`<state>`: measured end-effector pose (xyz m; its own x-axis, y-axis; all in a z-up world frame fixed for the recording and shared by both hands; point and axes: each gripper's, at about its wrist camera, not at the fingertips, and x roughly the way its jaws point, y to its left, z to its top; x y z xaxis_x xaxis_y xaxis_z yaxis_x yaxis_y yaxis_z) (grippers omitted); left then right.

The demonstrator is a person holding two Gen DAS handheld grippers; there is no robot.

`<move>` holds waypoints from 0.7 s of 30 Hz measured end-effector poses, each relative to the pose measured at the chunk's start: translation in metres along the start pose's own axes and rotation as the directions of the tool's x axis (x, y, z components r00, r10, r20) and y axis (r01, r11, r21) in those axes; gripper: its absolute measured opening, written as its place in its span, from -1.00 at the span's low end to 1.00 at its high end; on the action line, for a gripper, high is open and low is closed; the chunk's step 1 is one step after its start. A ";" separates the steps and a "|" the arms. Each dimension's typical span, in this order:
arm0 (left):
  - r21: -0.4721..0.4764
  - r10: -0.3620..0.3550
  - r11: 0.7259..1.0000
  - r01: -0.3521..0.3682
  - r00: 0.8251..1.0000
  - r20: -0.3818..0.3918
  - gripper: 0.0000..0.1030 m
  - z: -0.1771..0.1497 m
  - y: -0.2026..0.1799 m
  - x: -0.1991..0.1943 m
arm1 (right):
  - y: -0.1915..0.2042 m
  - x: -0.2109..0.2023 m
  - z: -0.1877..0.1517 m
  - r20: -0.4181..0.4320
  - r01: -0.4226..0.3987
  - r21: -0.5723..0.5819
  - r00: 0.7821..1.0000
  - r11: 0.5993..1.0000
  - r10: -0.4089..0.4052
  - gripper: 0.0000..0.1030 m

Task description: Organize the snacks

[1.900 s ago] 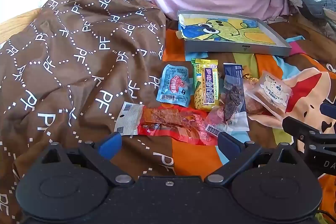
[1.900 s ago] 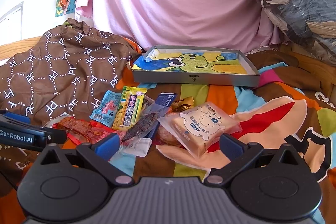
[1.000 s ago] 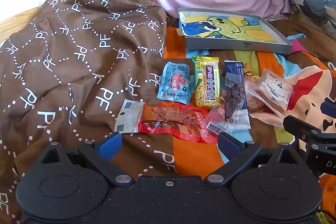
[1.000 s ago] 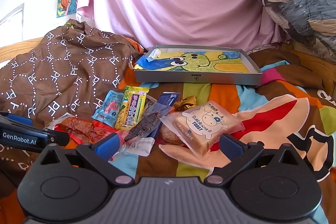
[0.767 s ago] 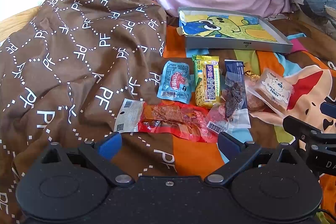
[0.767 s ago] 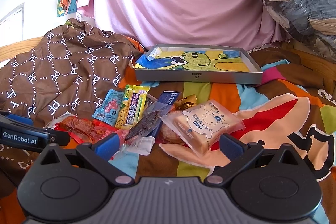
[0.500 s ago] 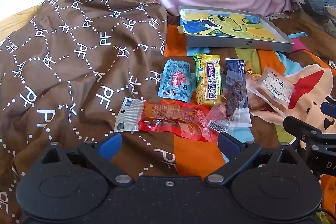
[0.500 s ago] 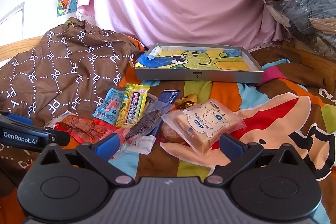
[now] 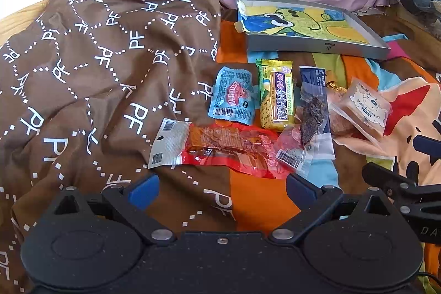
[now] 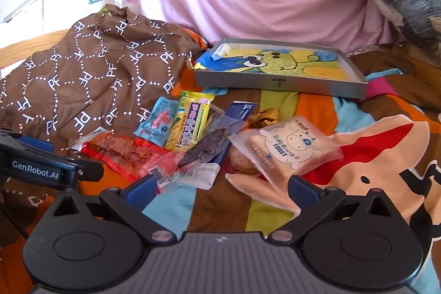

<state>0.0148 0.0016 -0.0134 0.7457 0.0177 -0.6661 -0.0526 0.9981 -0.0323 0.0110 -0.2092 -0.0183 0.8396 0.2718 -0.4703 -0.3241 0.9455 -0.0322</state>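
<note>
Fingers of both grippers stand wide apart and hold nothing: the left gripper (image 9: 222,188) hovers over the brown cover just before the red packet (image 9: 226,149), and the right gripper (image 10: 222,190) is low in front of the toast packet (image 10: 289,148). Snacks lie in a loose, overlapping heap on the bed, so I think the main risk is to pinch two wrappers at once, because the clear jerky packet (image 10: 209,148) lies across the red one and a blue one. Thin slippery film may also slide out, or soft bedding may get caught. Farther back, the blue packet (image 9: 233,95) and the yellow bar (image 9: 277,95) lie side by side. The gray tray (image 10: 278,83) waits behind with nothing in it; a dropped snack could miss its rim.
</note>
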 end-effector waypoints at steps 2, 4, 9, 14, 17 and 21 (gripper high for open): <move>0.000 -0.003 1.000 0.003 1.000 -0.009 0.91 0.001 0.000 0.001 | 0.000 0.001 0.001 -0.002 -0.013 -0.011 1.000 1.000 0.013 1.00; 0.002 -0.007 1.000 0.007 1.000 -0.020 0.91 0.002 0.000 0.003 | 0.002 0.005 0.002 -0.015 -0.040 -0.031 0.999 0.999 0.040 1.00; 0.033 -0.053 0.998 0.054 0.998 -0.017 0.91 0.012 0.002 0.006 | -0.001 0.018 0.005 -0.063 -0.129 -0.040 0.990 0.991 0.126 1.00; 0.124 -0.097 0.988 0.095 0.995 0.009 0.91 0.034 0.007 0.012 | -0.006 0.026 0.009 -0.075 -0.149 -0.084 0.987 0.985 0.143 1.00; 0.236 -0.142 0.962 0.135 0.990 0.012 0.91 0.048 0.010 0.019 | -0.009 0.030 0.012 -0.070 -0.146 -0.114 0.988 0.983 0.139 1.00; 0.378 -0.215 0.902 0.211 0.976 -0.031 0.91 0.061 0.013 0.032 | -0.008 0.034 0.019 -0.038 -0.133 -0.171 0.991 0.976 0.129 1.00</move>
<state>0.0778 0.0191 0.0103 0.7187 -0.1993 -0.6662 0.3605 0.9260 0.1119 0.0504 -0.2043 -0.0177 0.7738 0.3840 -0.5038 -0.5027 0.8562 -0.1195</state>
